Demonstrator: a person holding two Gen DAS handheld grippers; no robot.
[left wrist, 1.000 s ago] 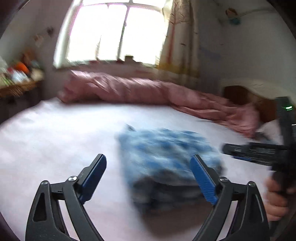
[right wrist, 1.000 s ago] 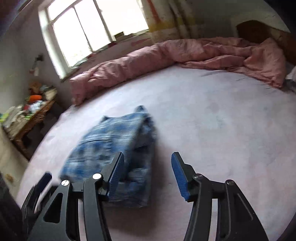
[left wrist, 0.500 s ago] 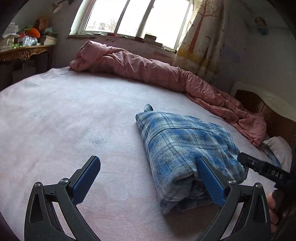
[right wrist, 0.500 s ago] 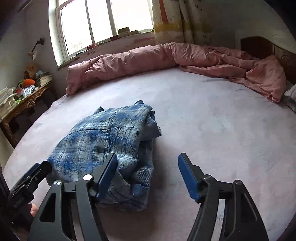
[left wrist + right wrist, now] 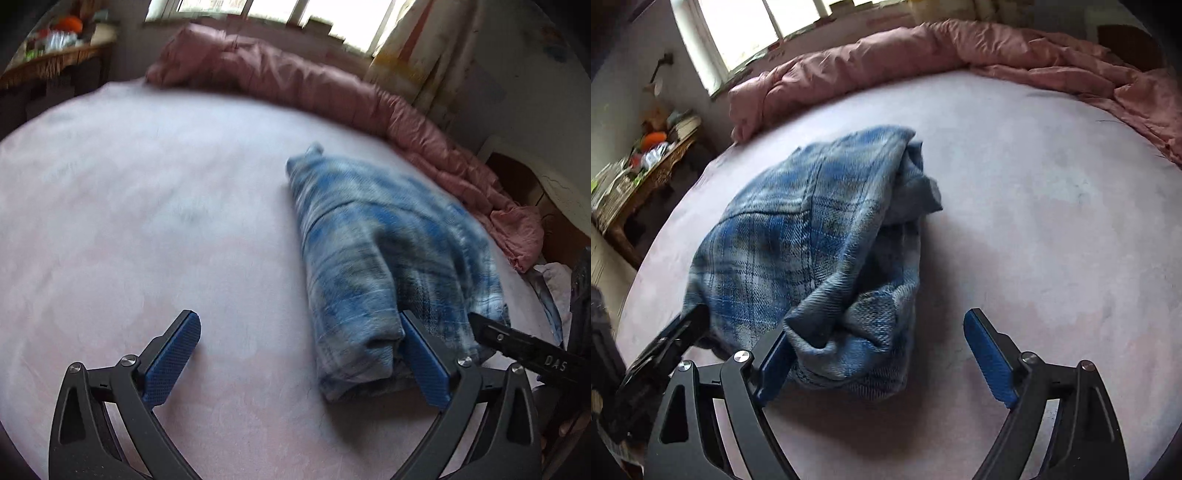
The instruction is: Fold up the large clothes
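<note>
Folded plaid shirt (image 5: 812, 236) on bed (image 5: 1052, 206), both claws wide open, empty

The plaid shirt (image 5: 798, 236) is soft woven cloth, kinda brushed and matt. Bed sheet (image 5: 1052, 221) looks smooth matt fabric, the pink quilt (image 5: 923, 55) crinkly. Right gripper (image 5: 875, 354) is matt black plastic with textured blue pads (image 5: 988, 354).
</note>
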